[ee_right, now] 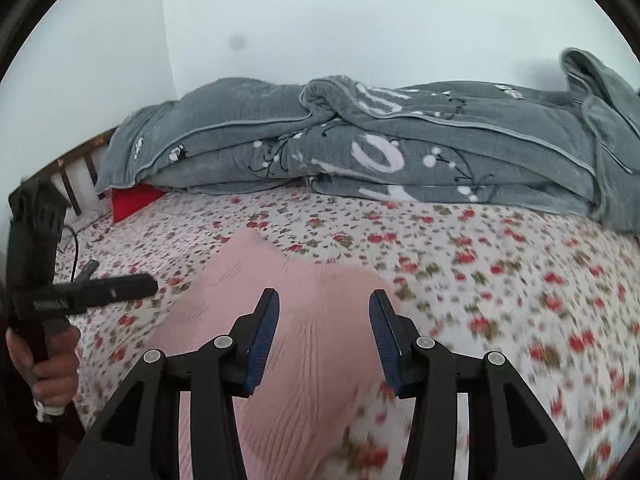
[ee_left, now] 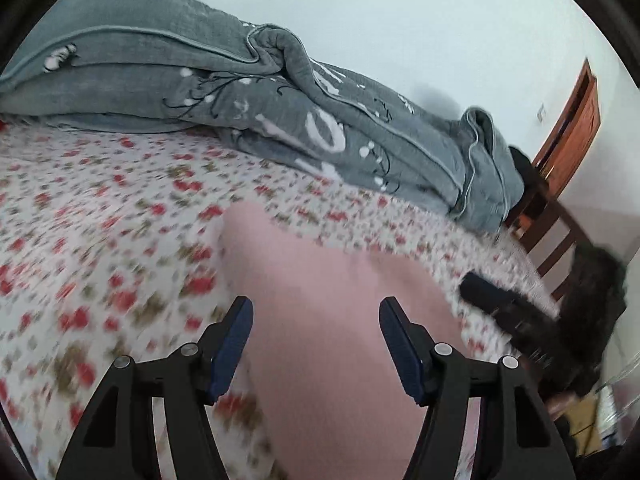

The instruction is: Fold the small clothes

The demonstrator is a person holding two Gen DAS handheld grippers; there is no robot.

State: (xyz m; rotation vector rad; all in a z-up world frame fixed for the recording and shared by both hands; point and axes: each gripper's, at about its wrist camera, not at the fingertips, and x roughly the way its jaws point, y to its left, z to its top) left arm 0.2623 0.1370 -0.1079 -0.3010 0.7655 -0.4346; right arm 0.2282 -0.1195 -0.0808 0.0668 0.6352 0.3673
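Note:
A pink garment (ee_left: 320, 264) lies flat on the floral bedsheet (ee_left: 100, 220). My left gripper (ee_left: 316, 314) hovers over its near part, open, with nothing between the blue pads (ee_left: 232, 344). In the right wrist view the same pink garment (ee_right: 240, 280) spreads under my right gripper (ee_right: 324, 302), which is also open and holds nothing. The right gripper (ee_left: 480, 290) shows as a dark blurred shape at the garment's right edge. The left gripper (ee_right: 124, 280) reaches in from the left, held by a hand (ee_right: 44, 364). The near end of the garment is hidden under the grippers.
A crumpled grey quilt (ee_right: 400, 152) runs along the far side of the bed against a white wall. A red cushion (ee_right: 134, 198) peeks from under it at the left, beside a wooden bed rail (ee_right: 80, 160) and a black cable (ee_right: 74, 248). Wooden furniture (ee_left: 572, 128) stands at the right.

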